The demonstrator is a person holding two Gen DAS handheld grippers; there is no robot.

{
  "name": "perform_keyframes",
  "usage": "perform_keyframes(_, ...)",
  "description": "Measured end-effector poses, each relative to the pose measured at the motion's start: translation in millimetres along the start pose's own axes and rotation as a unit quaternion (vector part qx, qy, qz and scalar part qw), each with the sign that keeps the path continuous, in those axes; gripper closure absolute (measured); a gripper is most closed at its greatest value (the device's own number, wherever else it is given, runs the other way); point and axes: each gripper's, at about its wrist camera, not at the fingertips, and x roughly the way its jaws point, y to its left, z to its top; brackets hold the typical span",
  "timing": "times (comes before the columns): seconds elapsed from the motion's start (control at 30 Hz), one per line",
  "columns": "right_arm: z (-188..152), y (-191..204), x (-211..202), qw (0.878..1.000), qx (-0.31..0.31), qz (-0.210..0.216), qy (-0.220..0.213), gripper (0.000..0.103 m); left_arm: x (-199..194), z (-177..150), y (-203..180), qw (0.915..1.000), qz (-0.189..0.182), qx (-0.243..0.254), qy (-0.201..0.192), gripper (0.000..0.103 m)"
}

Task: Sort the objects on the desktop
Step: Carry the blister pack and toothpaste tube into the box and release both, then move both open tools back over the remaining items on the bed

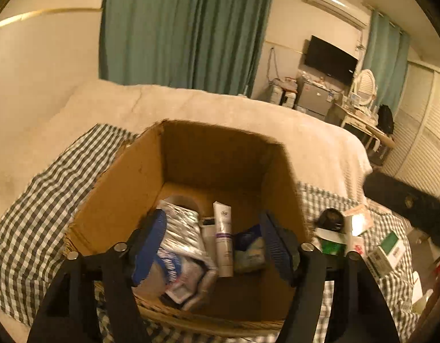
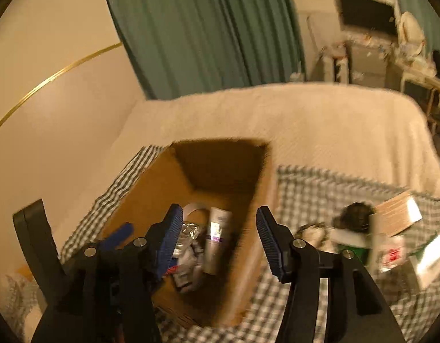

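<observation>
We hold both tools empty over the cardboard box (image 1: 120, 200) on the gingham-covered bed (image 1: 34, 214): left tool (image 1: 214, 245) wide open, right tool (image 2: 218, 243) half open. Inside: white tube (image 1: 224, 237), foil pouch (image 1: 183, 228).

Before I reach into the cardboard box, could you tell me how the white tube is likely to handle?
The white tube looks smooth and rounded, so it may slip or roll between the pads. It is slim and probably light. It lies propped on the silver packet, so a nudge could shift it.
</observation>
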Motion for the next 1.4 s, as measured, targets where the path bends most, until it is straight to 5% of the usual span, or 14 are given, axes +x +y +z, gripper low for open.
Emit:
perform_keyframes(0.1, -13, -18, -40, 0.999, -0.010, -0.036, -0.024, 0.049, -14, -3, -33, 0.9996, -0.024, 0.014, -0.007, 0.025)
perform_keyframes(0.2, -28, -44, -78, 0.995, -0.007, -0.091, -0.041, 0.046, -20, -15, -73, 0.9984, -0.048, 0.029, -0.004, 0.000)
perform_keyframes(0.33, -68, -110, -122, 0.980, 0.045, -0.185, -0.050, 0.038, -8, -42, -122, 0.9970, -0.062, 0.039, 0.022, 0.000)
perform_keyframes(0.43, -80, -134, -126, 0.975, 0.072, -0.207, -0.046, 0.036, 10, -65, -147, 0.9961, -0.059, 0.050, 0.044, 0.000)
perform_keyframes(0.63, -122, -195, -101, 0.962, 0.146, -0.230, -0.024, 0.030, 51, -104, -161, 0.9950, -0.033, 0.076, 0.056, 0.000)
perform_keyframes(0.73, -129, -210, -72, 0.956, 0.172, -0.236, -0.022, 0.015, 77, -111, -147, 0.9957, -0.016, 0.059, 0.069, 0.000)
perform_keyframes(0.93, -124, -223, -40, 0.942, 0.170, -0.288, -0.037, 0.008, 88, -116, -158, 0.9983, 0.041, 0.038, 0.018, 0.000)
perform_keyframes(1.07, -116, -238, -25, 0.920, 0.157, -0.354, -0.051, 0.004, 104, -114, -168, 0.9994, 0.002, 0.019, 0.030, 0.000)
perform_keyframes(1.4, -113, -258, -1, 0.922, 0.167, -0.345, -0.049, 0.001, 134, -118, -180, 0.9971, -0.040, 0.042, 0.049, 0.000)
